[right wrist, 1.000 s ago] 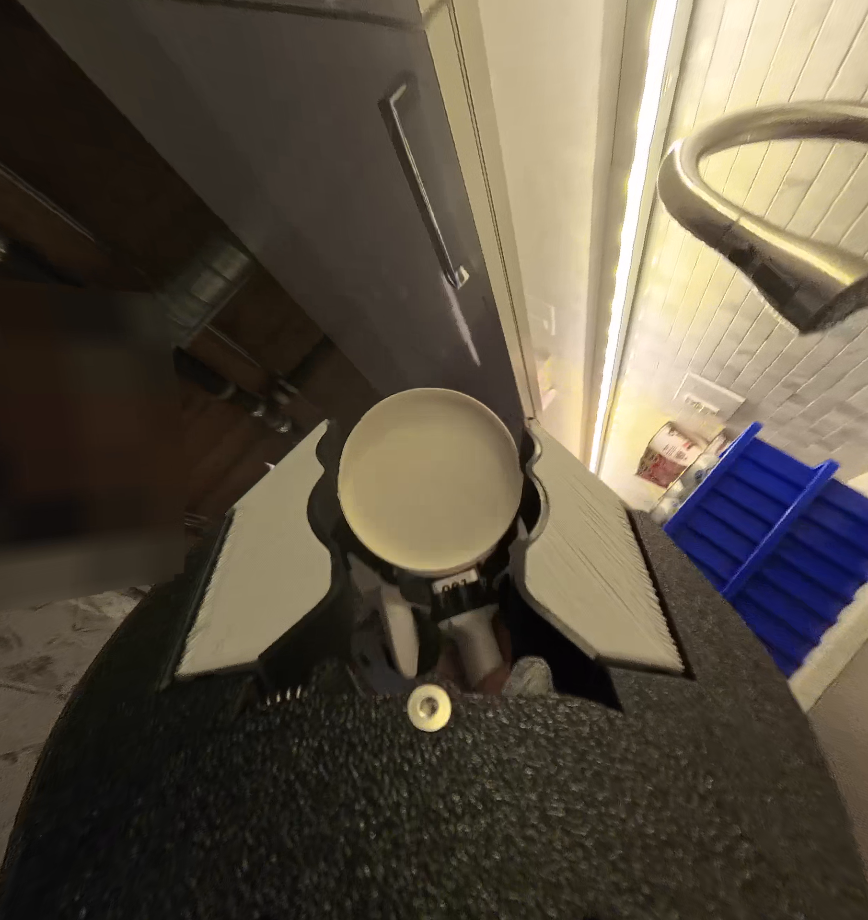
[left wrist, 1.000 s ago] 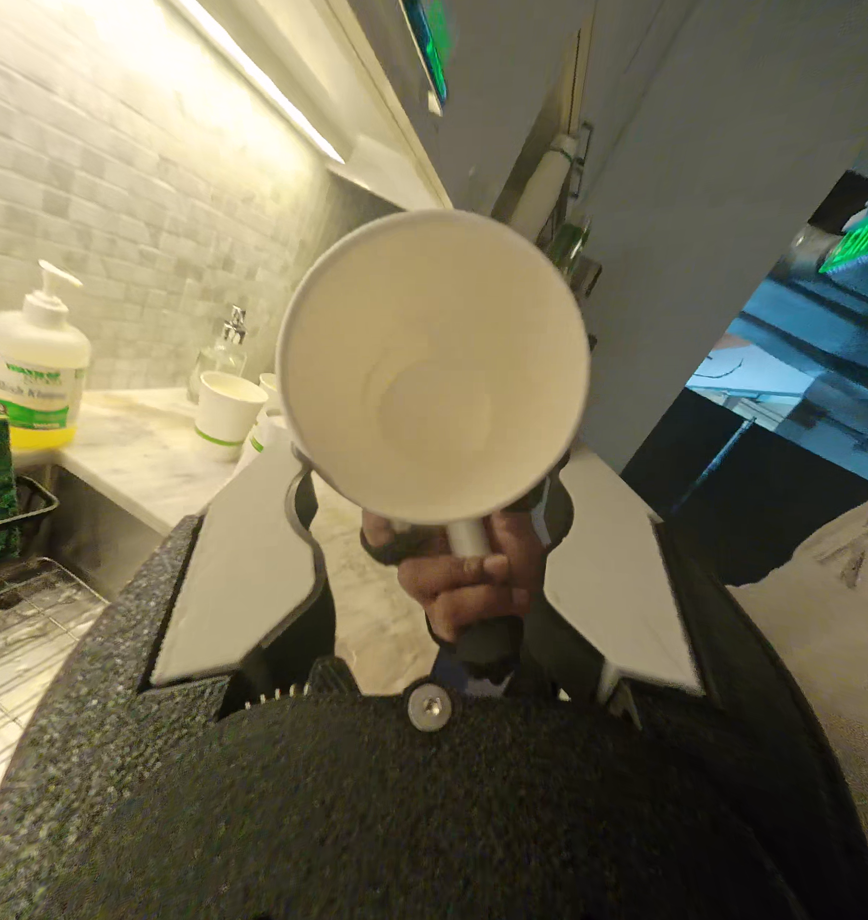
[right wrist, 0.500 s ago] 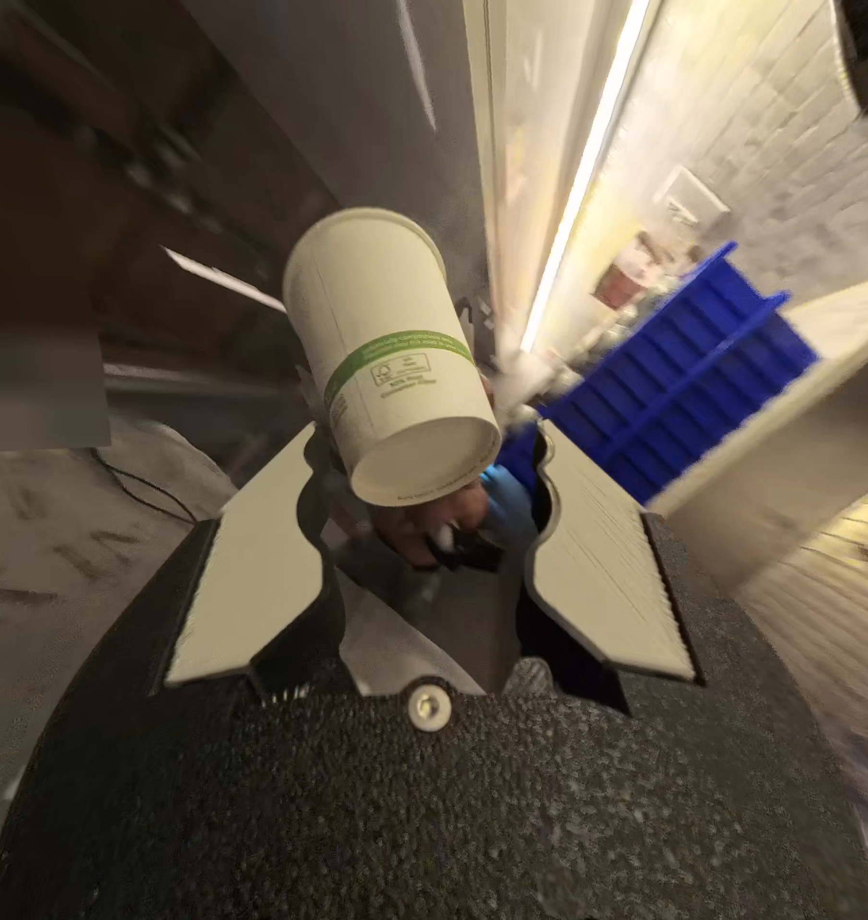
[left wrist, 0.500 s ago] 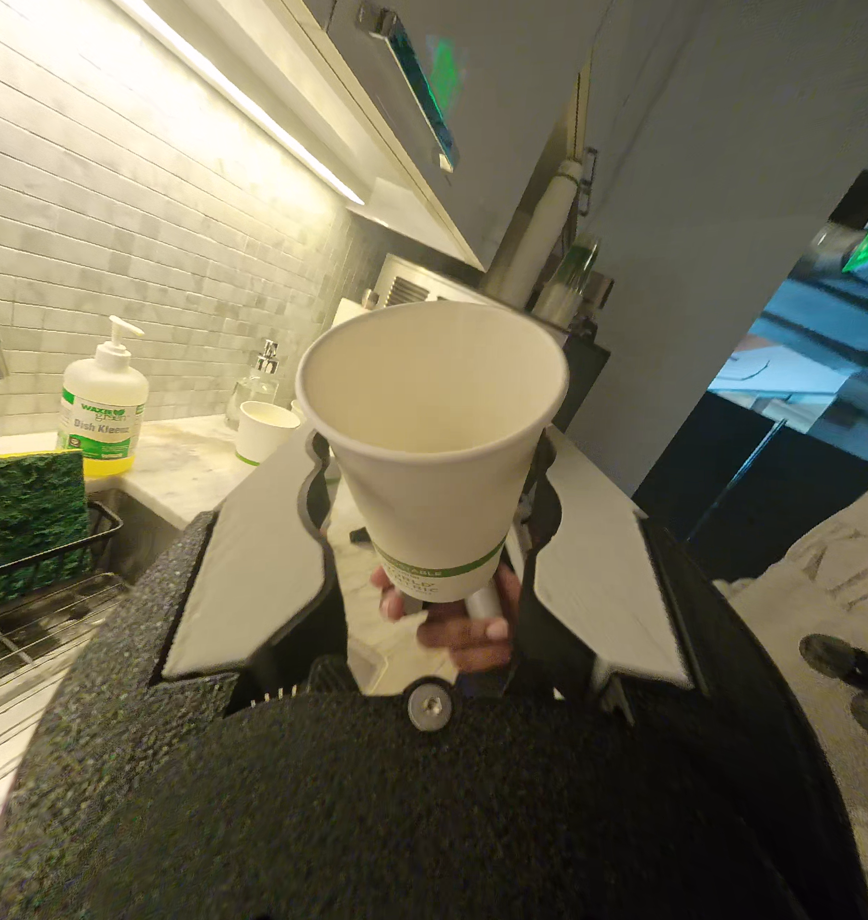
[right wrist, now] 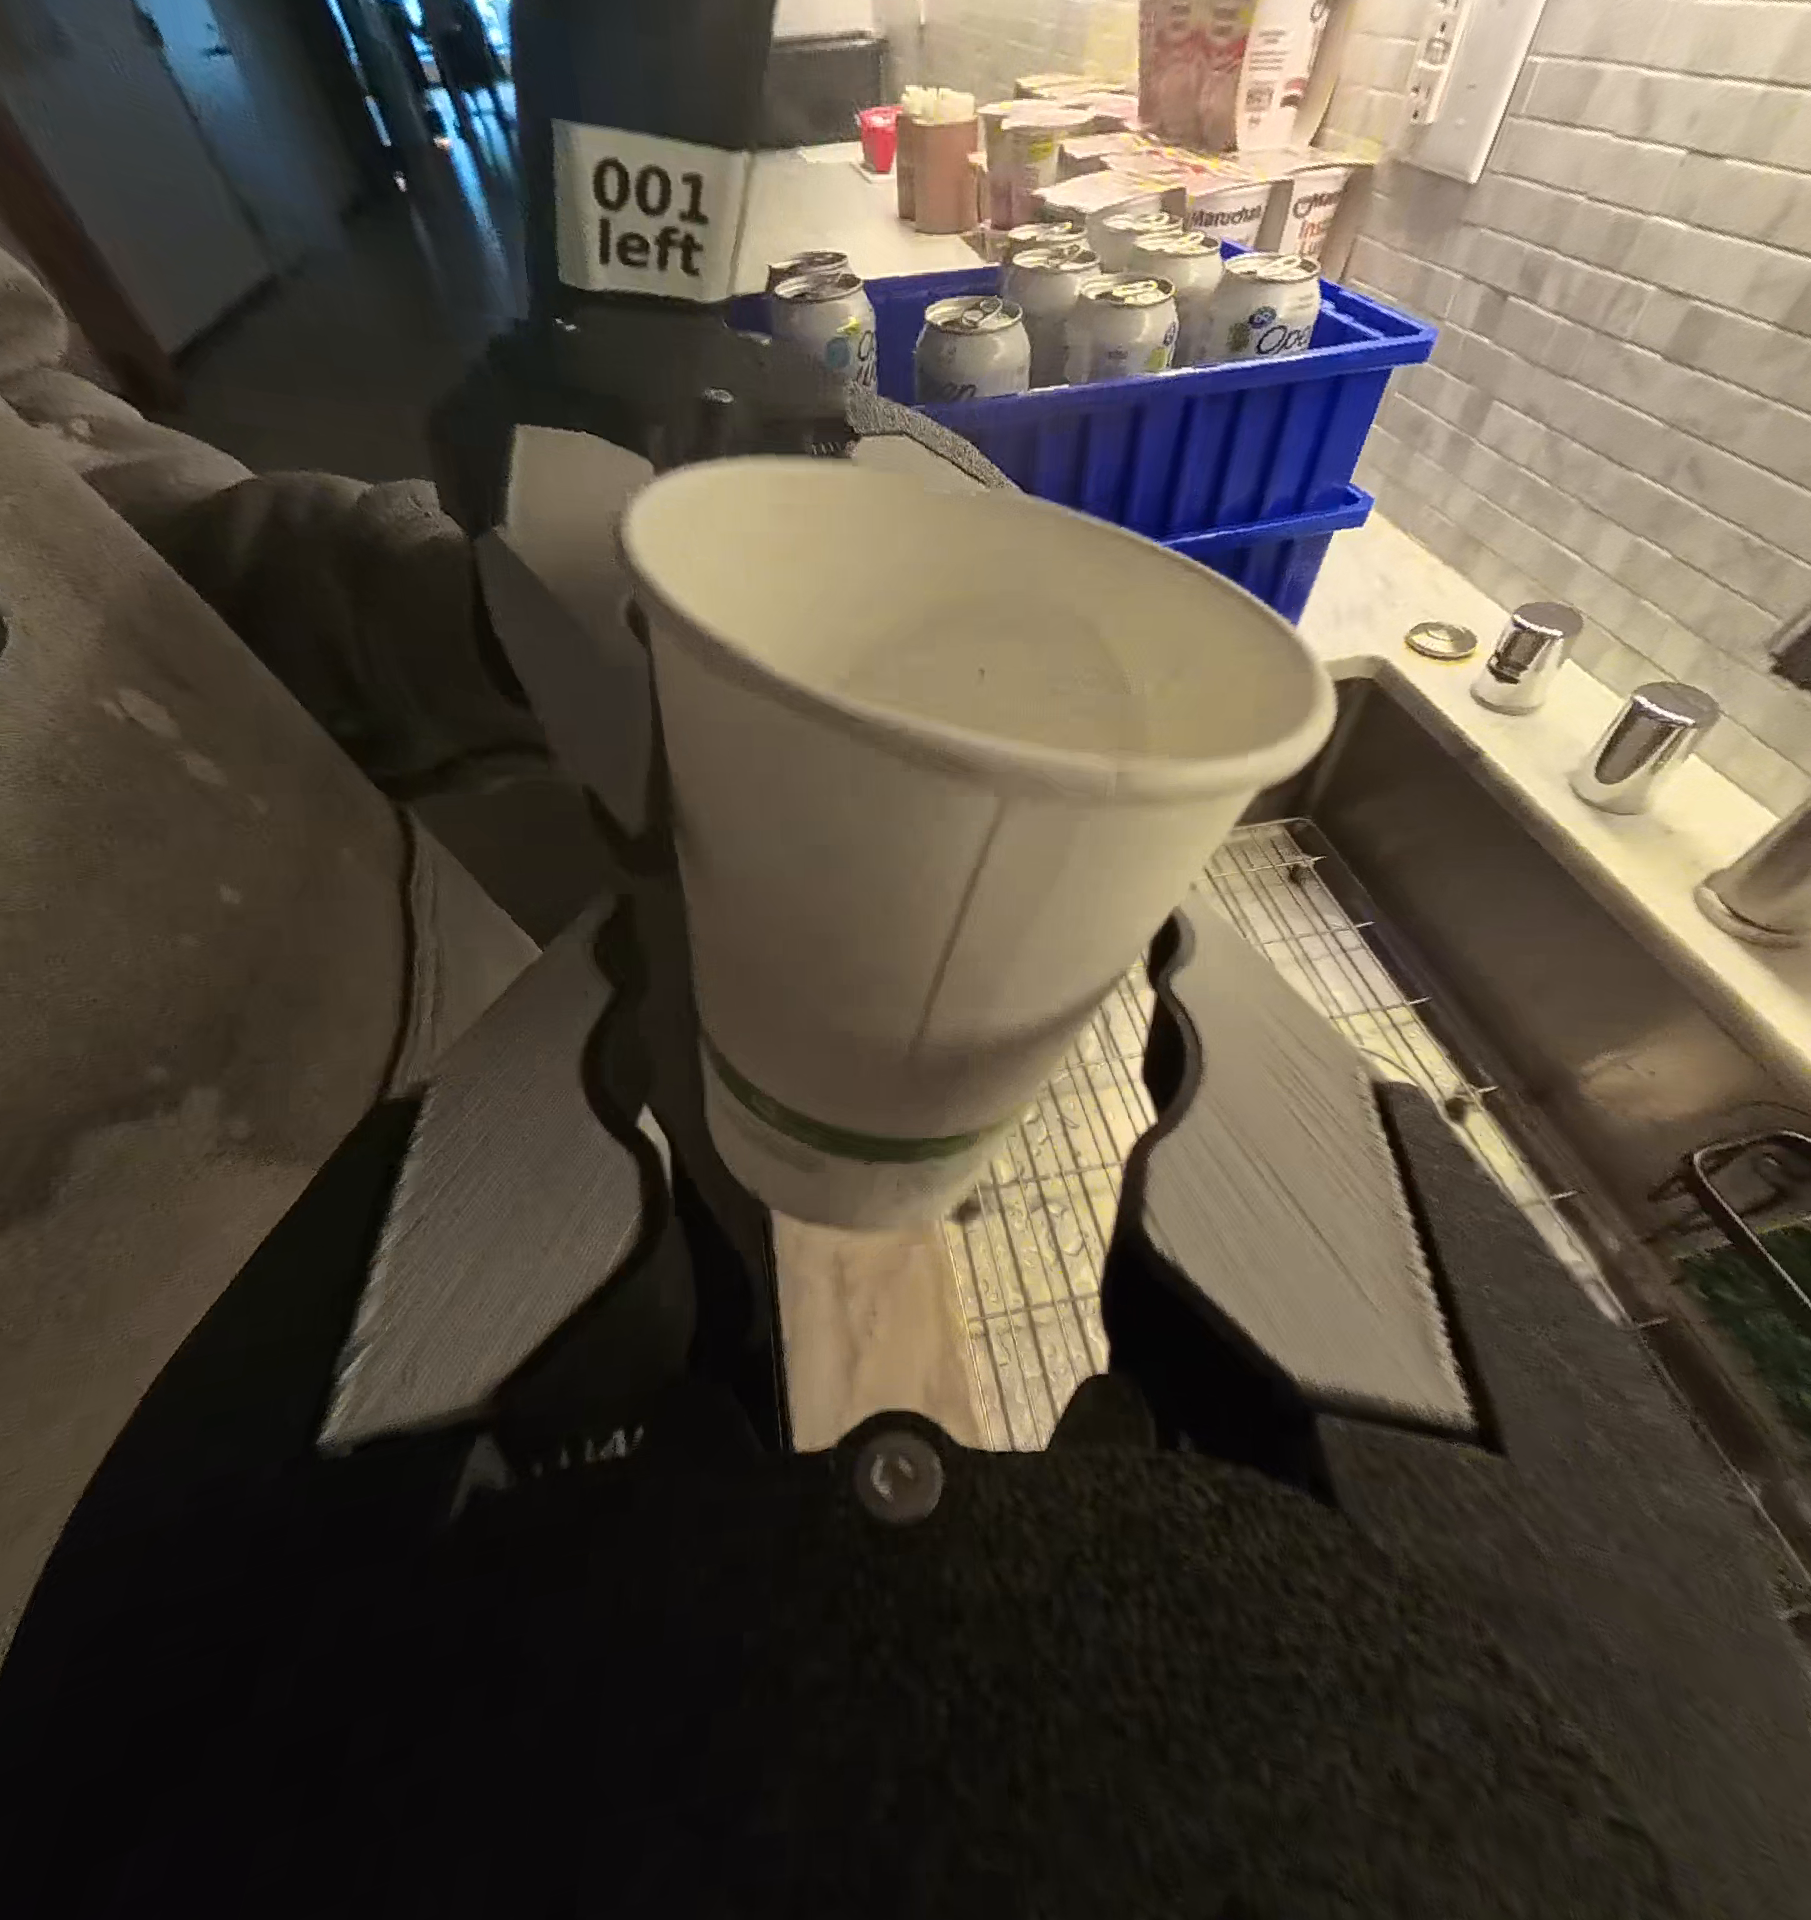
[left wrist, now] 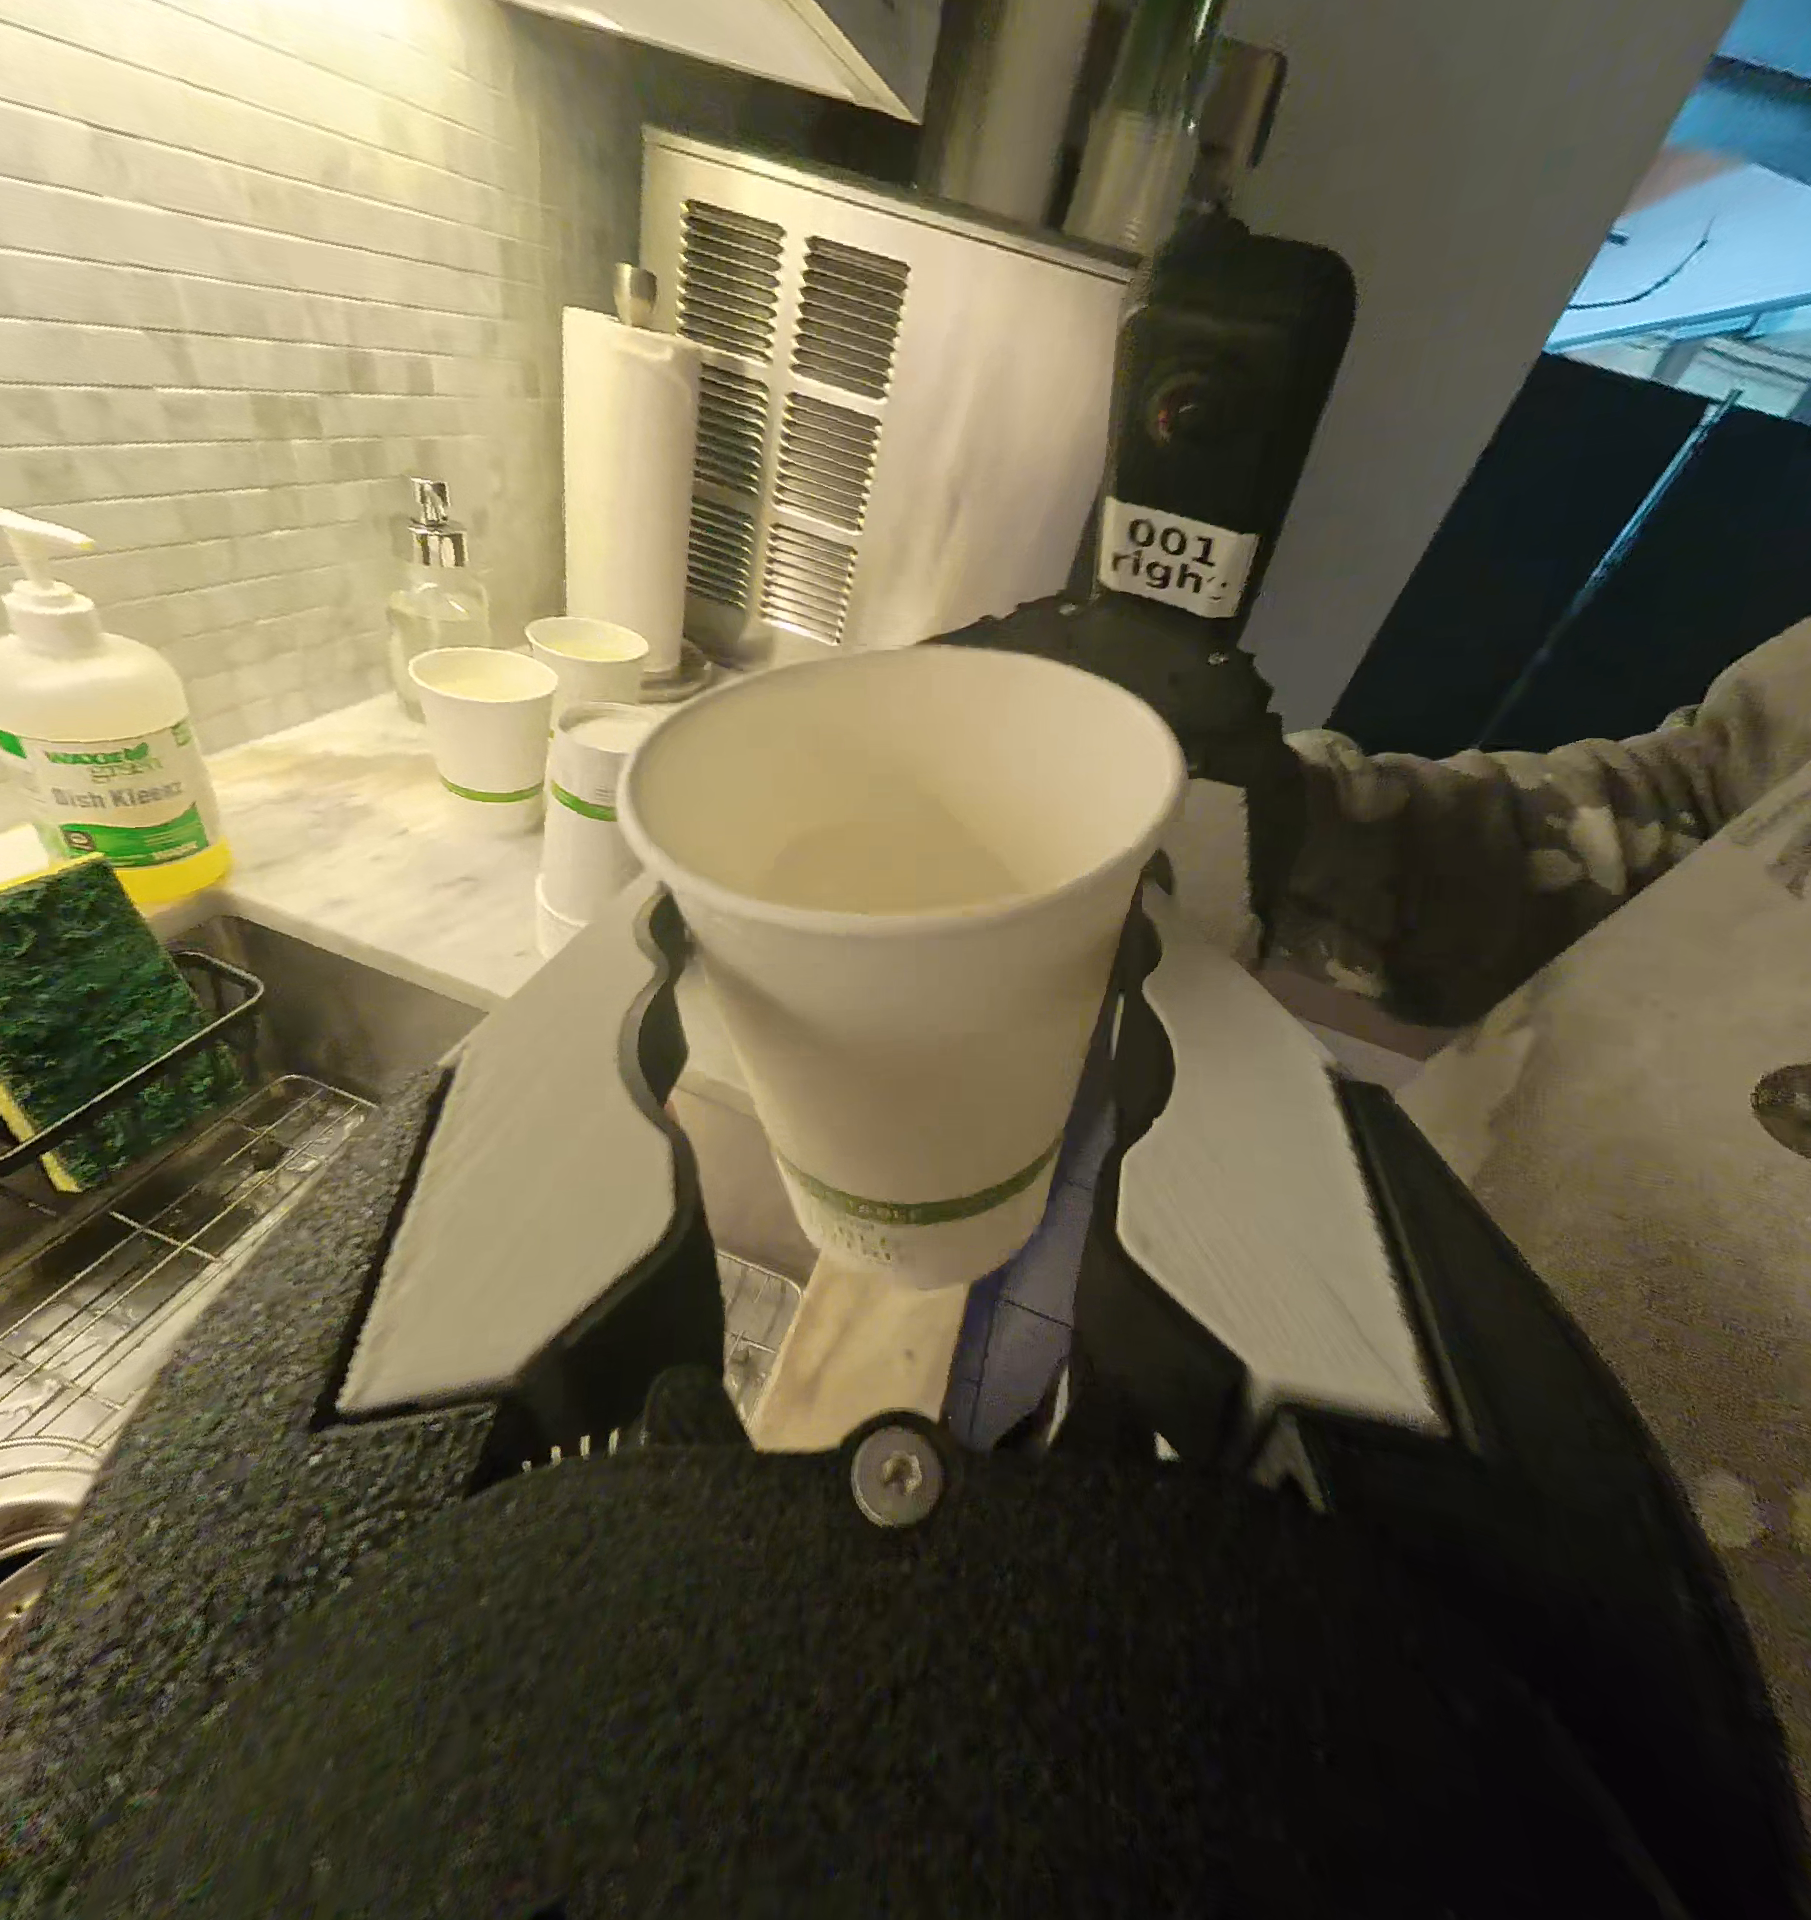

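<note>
A white paper cup with a green band [left wrist: 906,935] stands upright between my left gripper's [left wrist: 901,914] fingers. Both pads press on its sides, so the left gripper is shut on it, above the sink's front edge. The same cup [right wrist: 932,883] shows in the right wrist view between my right gripper's [right wrist: 896,920] spread fingers. There is a gap between the cup and the right pad [right wrist: 1254,1143], so the right gripper is open and does not hold it. The two grippers face each other. The right gripper's body [left wrist: 1223,436] rises behind the cup, and the left gripper's body [right wrist: 662,343] shows behind the cup in the right wrist view.
On the marble counter [left wrist: 361,862] stand a soap bottle [left wrist: 90,748], loose paper cups [left wrist: 485,727], an upturned cup stack [left wrist: 589,831] and a paper towel roll [left wrist: 620,468]. A sponge [left wrist: 59,1018] sits in a caddy over the sink rack [right wrist: 1296,935]. A blue bin of cans [right wrist: 1140,416] and a faucet [right wrist: 1794,852] are beside the sink.
Both views swung down from the cabinets to the counter. The cup turned from lying mouth-first to upright. My left gripper closed on it, and the right gripper's jaws widened and let it go.
</note>
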Demonstrator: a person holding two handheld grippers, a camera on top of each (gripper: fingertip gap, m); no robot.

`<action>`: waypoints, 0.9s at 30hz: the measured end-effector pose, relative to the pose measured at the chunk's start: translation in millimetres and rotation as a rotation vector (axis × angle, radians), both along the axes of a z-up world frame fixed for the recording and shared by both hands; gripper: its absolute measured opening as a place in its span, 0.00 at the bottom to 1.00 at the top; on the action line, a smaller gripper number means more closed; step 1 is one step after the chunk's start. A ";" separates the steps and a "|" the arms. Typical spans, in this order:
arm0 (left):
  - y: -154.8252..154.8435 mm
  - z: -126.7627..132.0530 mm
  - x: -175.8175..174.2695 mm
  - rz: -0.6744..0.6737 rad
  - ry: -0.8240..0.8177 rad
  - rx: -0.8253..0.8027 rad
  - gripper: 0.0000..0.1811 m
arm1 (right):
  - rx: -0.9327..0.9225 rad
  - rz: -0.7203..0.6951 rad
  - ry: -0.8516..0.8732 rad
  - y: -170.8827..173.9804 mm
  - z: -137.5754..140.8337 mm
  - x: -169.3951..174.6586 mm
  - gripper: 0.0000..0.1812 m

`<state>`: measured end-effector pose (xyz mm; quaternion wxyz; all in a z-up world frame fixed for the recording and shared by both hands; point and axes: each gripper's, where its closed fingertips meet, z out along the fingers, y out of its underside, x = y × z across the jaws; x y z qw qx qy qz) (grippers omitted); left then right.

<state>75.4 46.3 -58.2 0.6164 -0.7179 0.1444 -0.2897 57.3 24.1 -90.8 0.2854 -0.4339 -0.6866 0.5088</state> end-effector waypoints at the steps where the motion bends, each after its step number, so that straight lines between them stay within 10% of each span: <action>1: -0.8 1.2 0.5 -0.003 -0.002 0.003 0.46 | -0.009 0.001 0.001 0.8 -0.9 -1.0 0.48; 19: -9.3 4.6 -16.6 0.046 -0.041 -0.024 0.48 | -0.001 -0.130 0.180 16.7 3.6 -8.3 0.46; 27: -7.6 -3.4 -27.6 0.139 -0.046 -0.031 0.47 | 0.119 -0.584 0.315 95.6 16.7 5.2 0.46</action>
